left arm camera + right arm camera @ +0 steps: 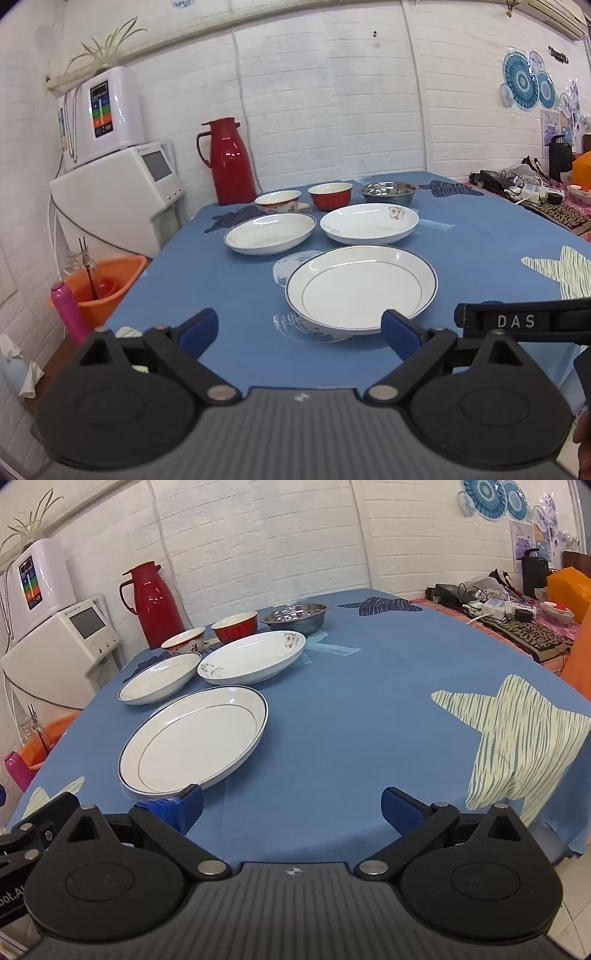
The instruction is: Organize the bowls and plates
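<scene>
White plates (361, 286) on blue tablecloth (351, 720); both grippers spread, empty

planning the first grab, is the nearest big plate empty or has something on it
Empty: the nearest plate shows only bare white inside its blue rim, in both views.

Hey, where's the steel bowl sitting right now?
The steel bowl sits at the far end of the blue table, right of the red bowl and just behind the flowered plate.

Each hand-held gripper (300, 332) (291, 808) has black linkages, silver pivot screws, blue finger pads and a ribbed grey body.
</scene>
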